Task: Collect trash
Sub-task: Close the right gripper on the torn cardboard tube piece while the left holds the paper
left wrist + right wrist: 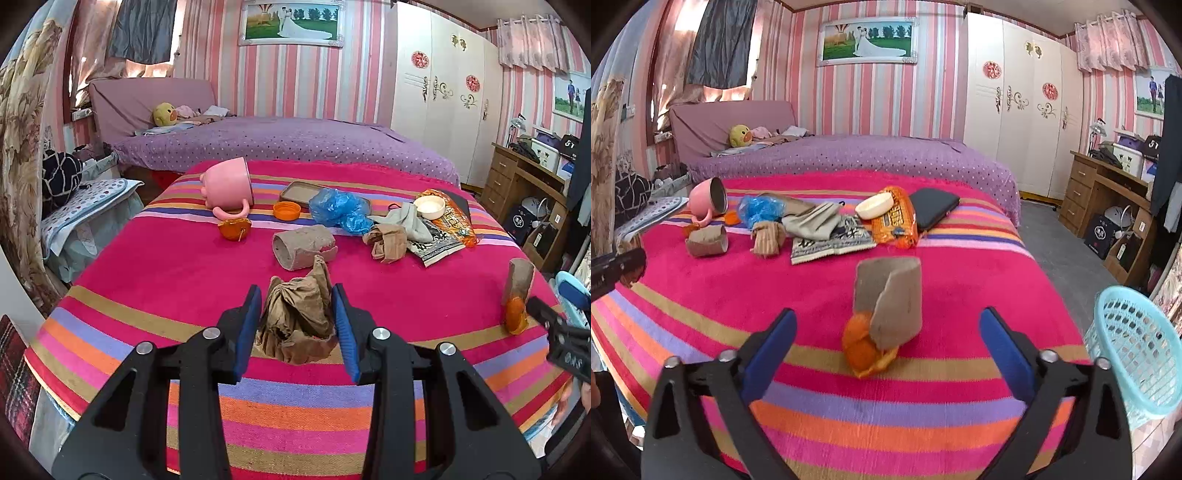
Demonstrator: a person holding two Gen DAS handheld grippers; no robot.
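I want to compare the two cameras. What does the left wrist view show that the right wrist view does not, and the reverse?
Only the left wrist view: the left tongs shut on a crumpled brown paper, and an orange lid.

Only the right wrist view: the right tongs, open, and the whole light blue basket, which the left view shows only as an edge.

Both: the striped blanket, the pink mug, the blue bag and the upright cardboard tube with orange netting at its foot.

Orange snack bag (894, 220): print too blurry.
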